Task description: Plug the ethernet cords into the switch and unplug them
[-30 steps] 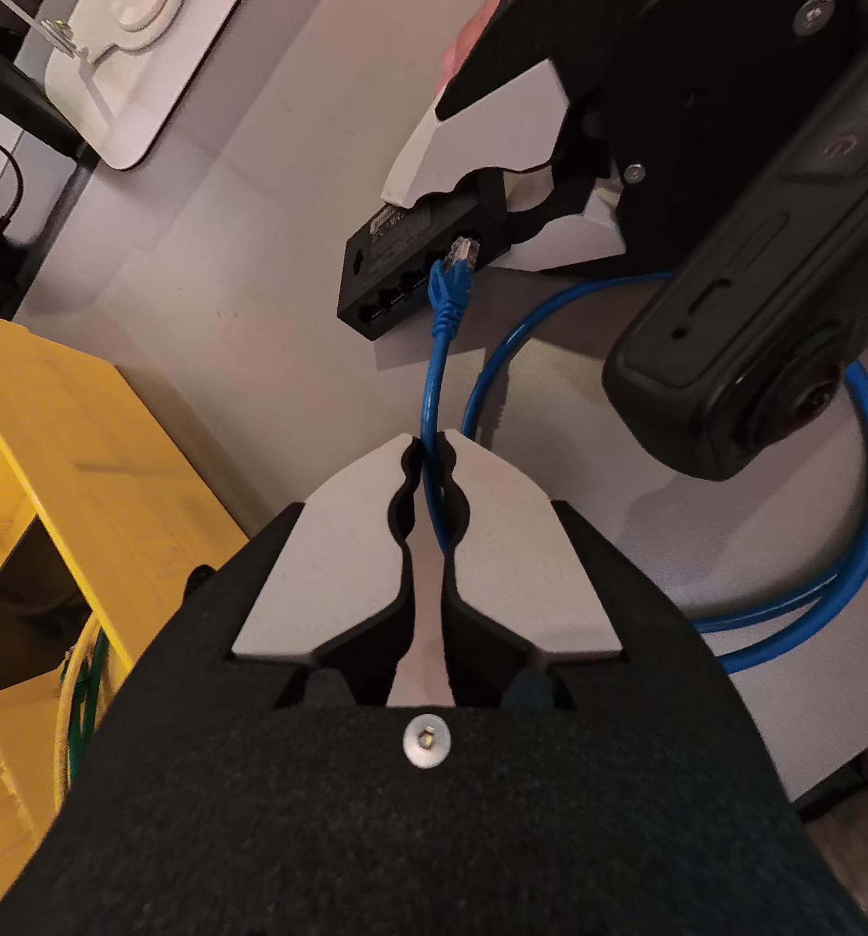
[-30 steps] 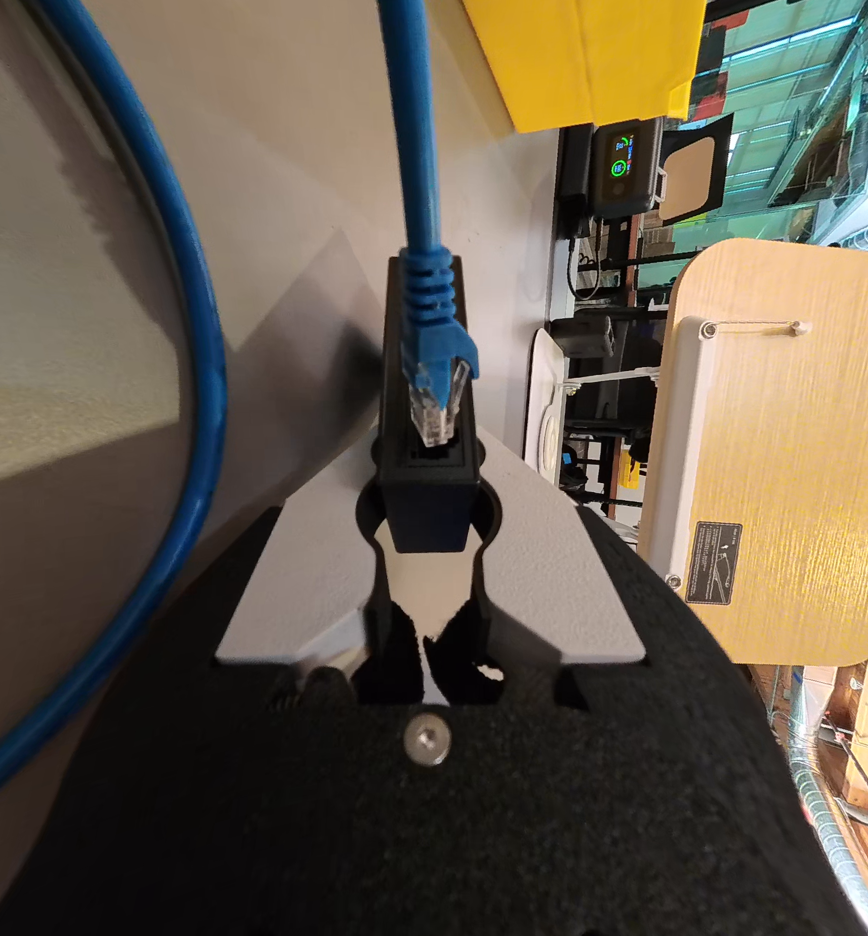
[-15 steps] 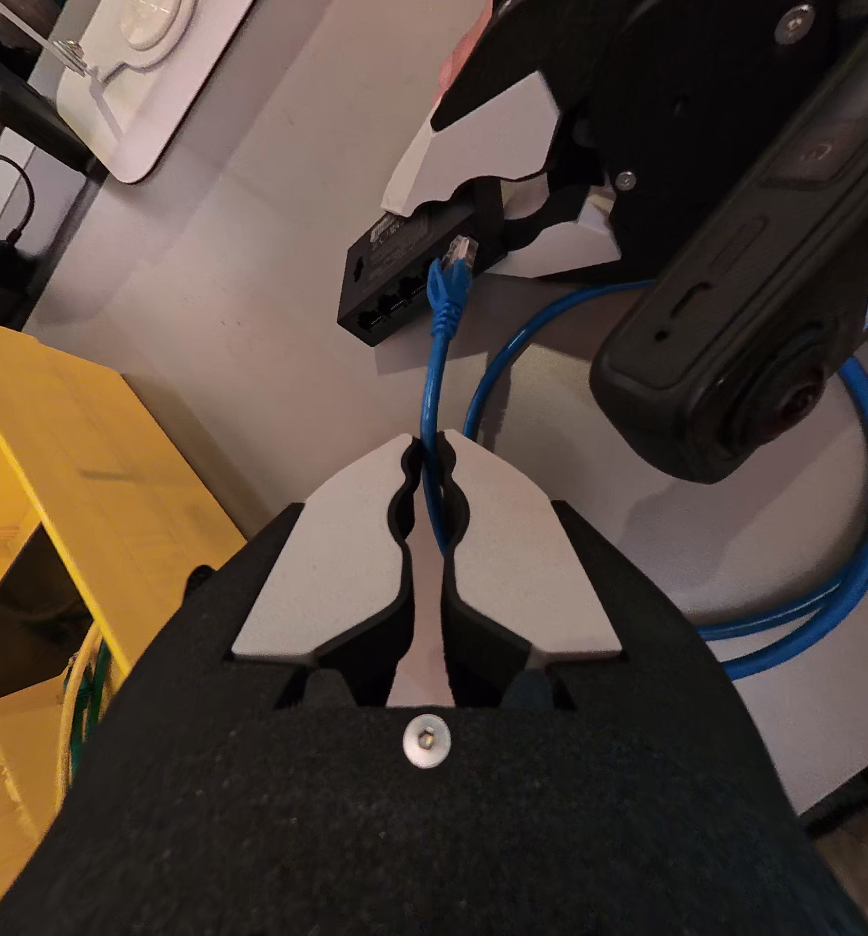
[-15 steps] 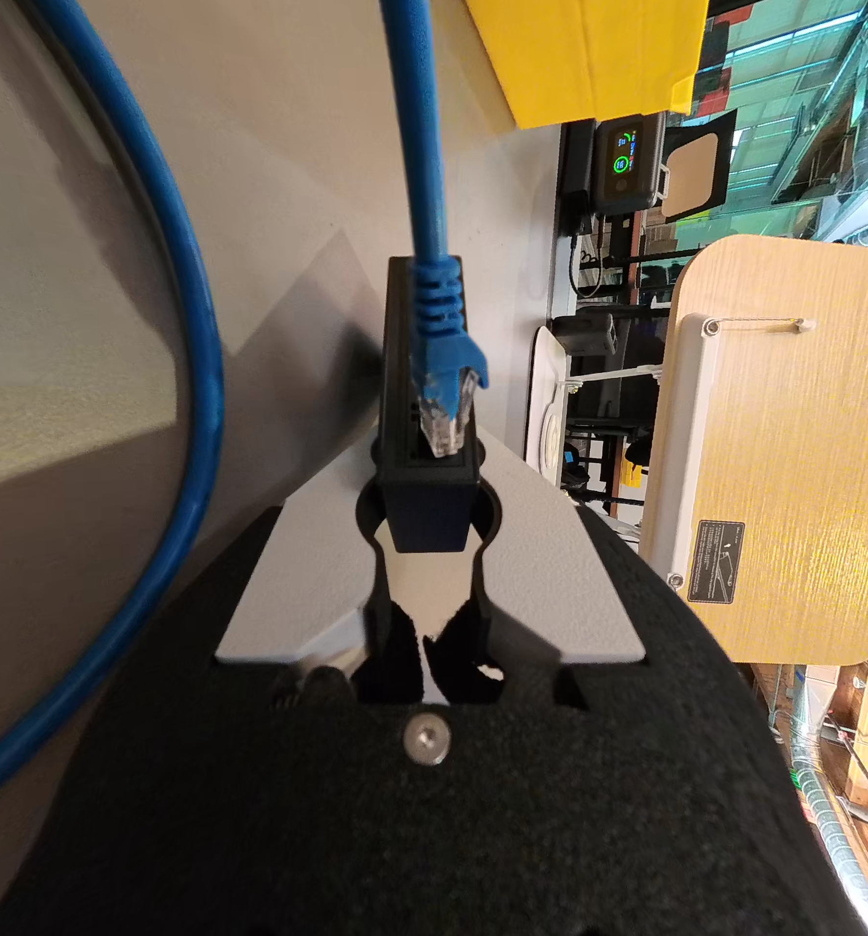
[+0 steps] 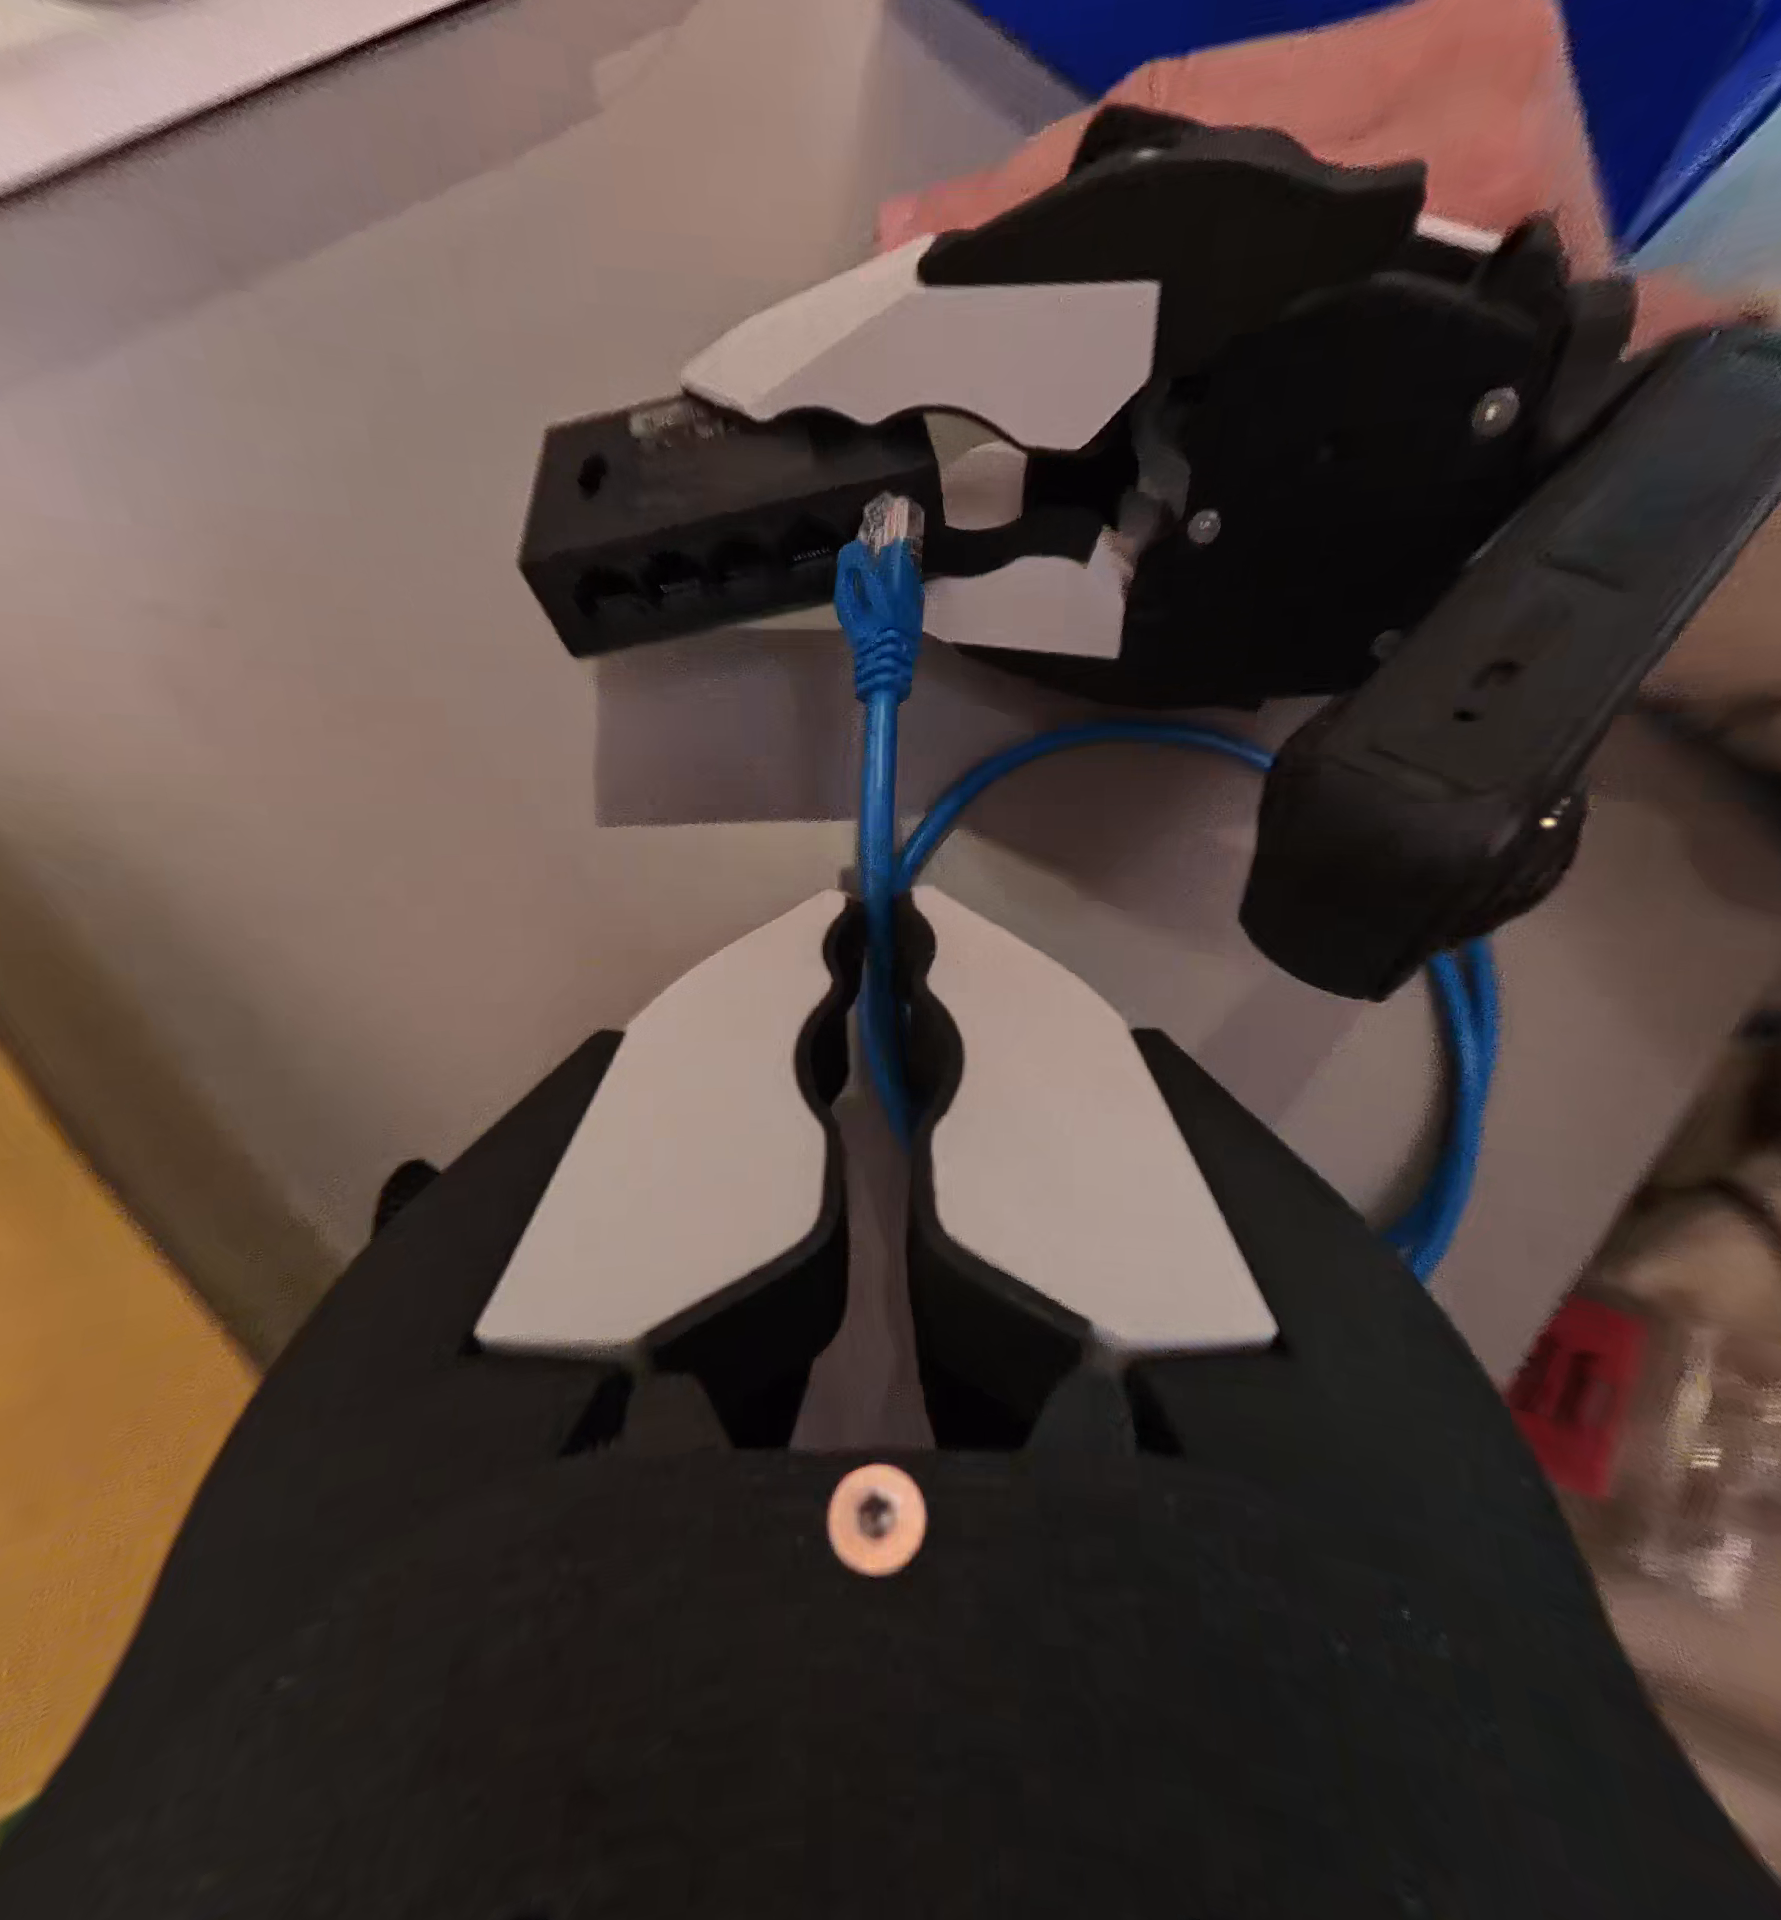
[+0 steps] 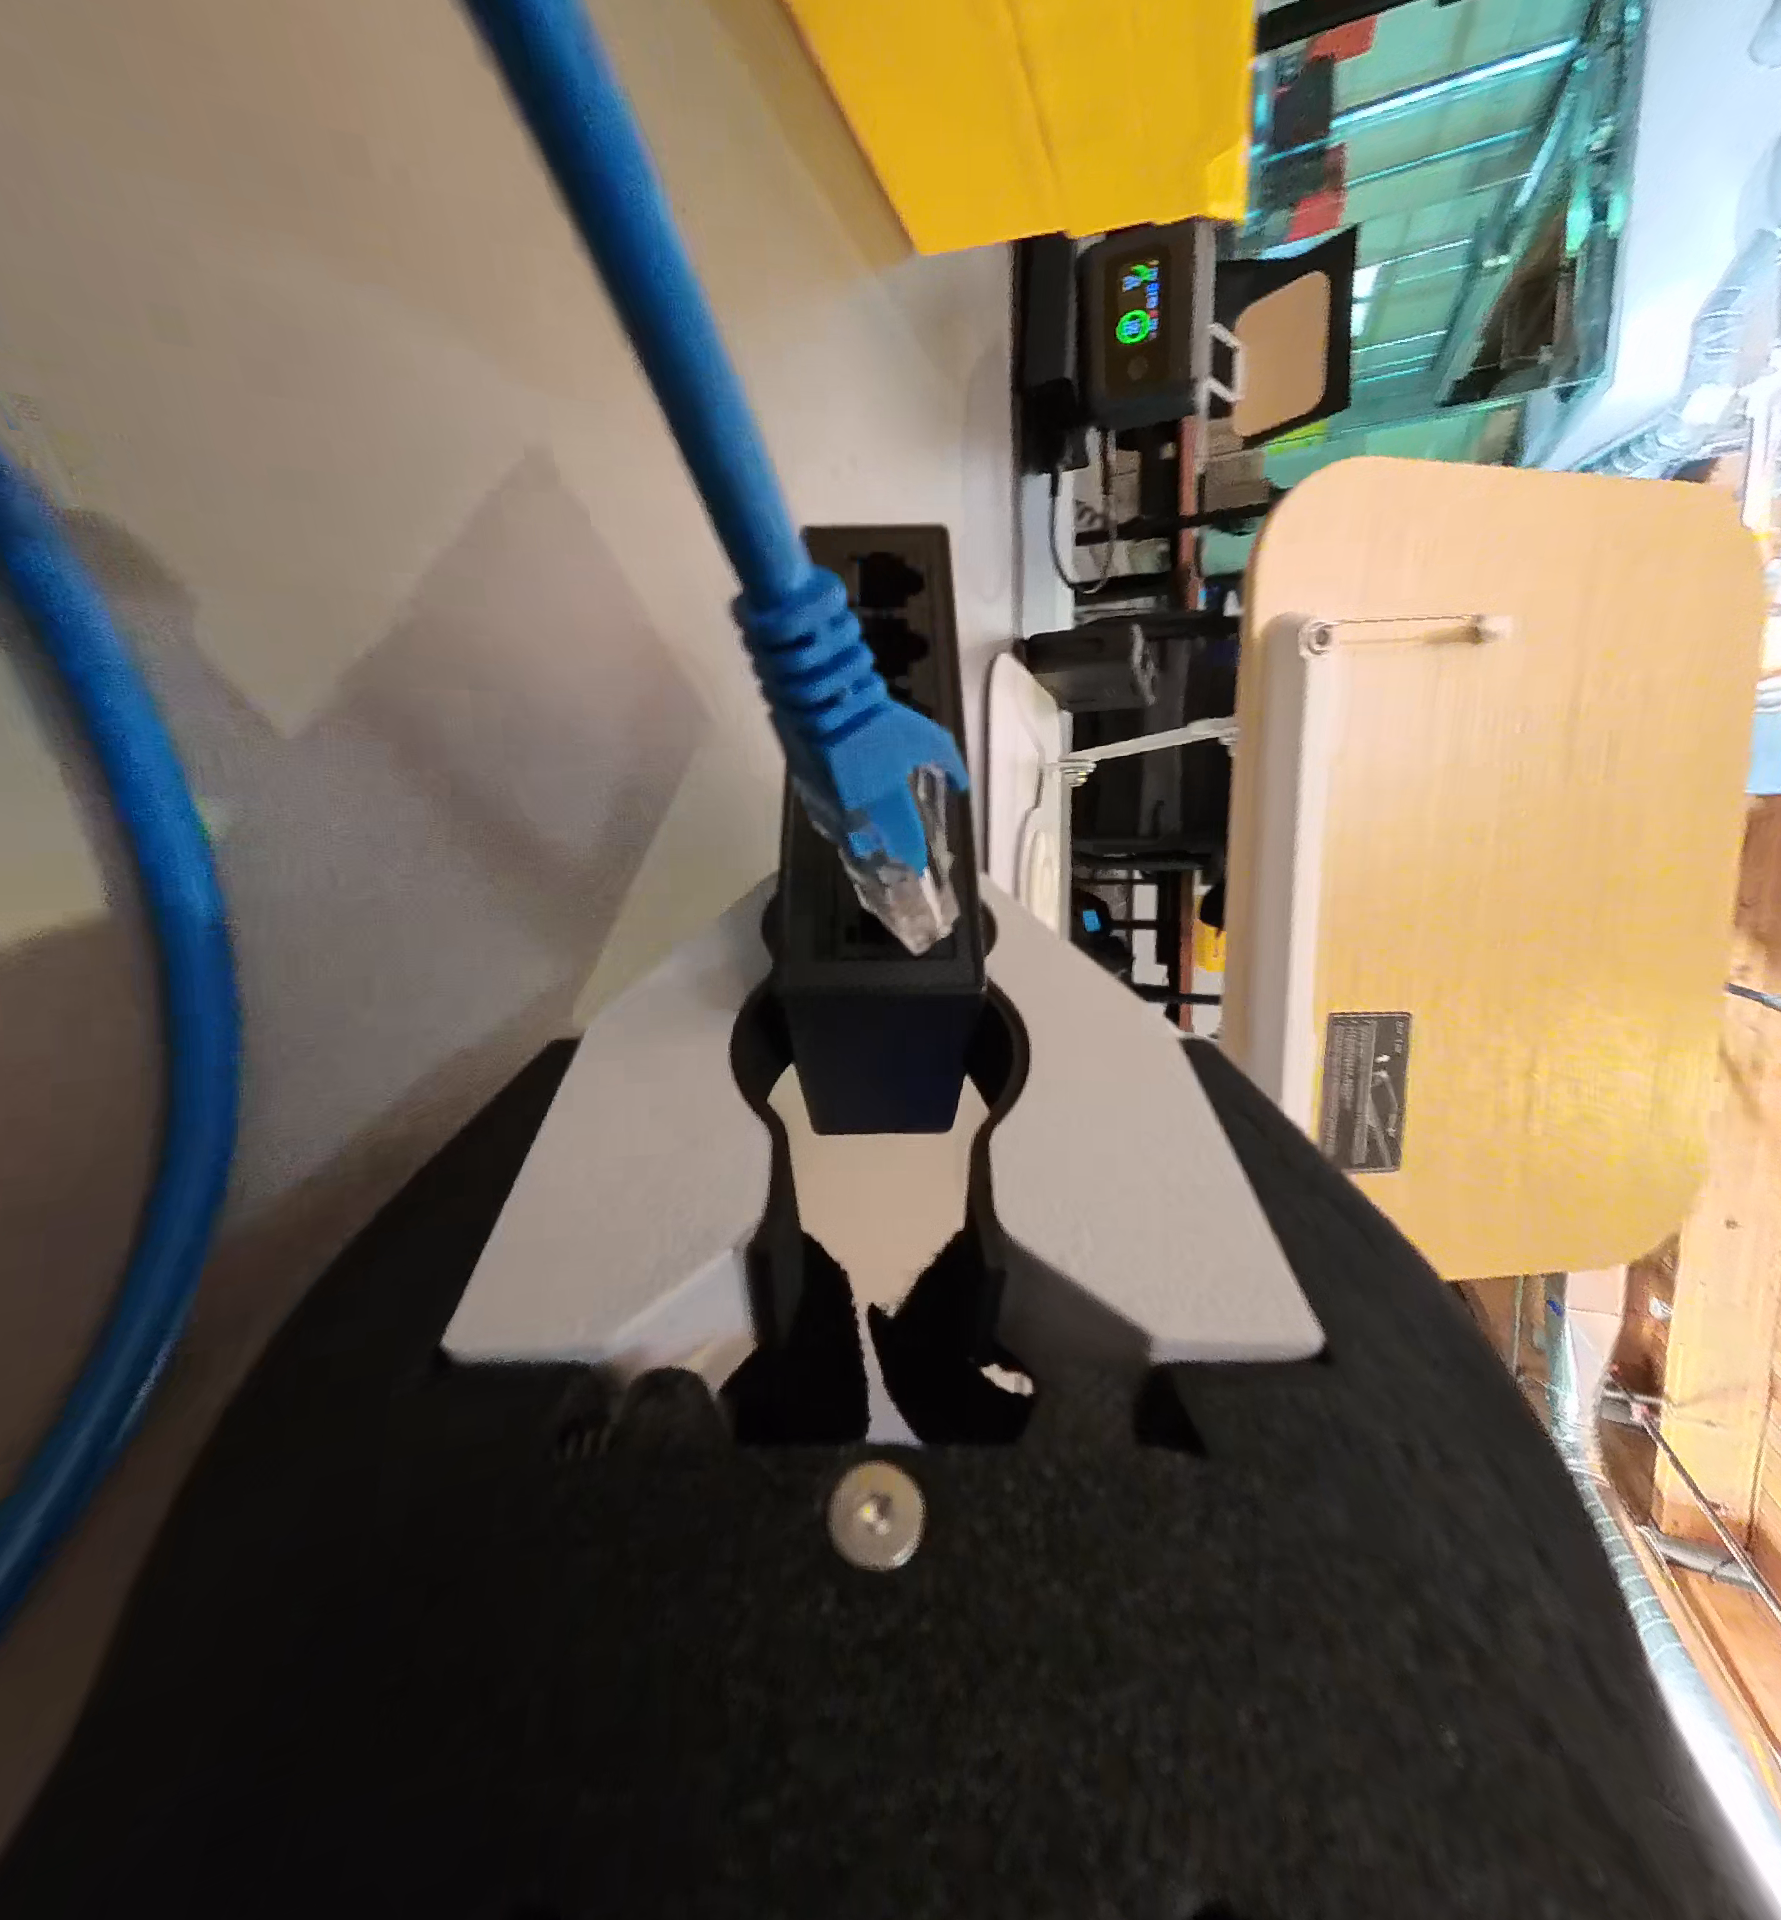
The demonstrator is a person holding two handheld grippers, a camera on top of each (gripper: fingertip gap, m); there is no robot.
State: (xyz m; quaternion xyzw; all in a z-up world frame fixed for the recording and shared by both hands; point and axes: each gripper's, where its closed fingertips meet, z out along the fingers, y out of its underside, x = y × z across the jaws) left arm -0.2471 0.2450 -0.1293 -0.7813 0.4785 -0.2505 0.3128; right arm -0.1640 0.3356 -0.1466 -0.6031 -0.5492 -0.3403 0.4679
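Our left gripper (image 5: 878,940) is clamped on the round blue ethernet cord (image 5: 880,790), which rises stiffly from the pale fingers to a ribbed blue boot and a clear plastic plug (image 5: 892,516), the rest of it looping over the grey tabletop (image 5: 273,582). Our right gripper (image 6: 870,1003) is closed around one end of the small black rectangular switch (image 6: 881,1049), holding it above the table with its row of dark ports facing the cord. The clear plug tip (image 6: 915,914) sits tilted just at the port nearest our right fingers, not seated.
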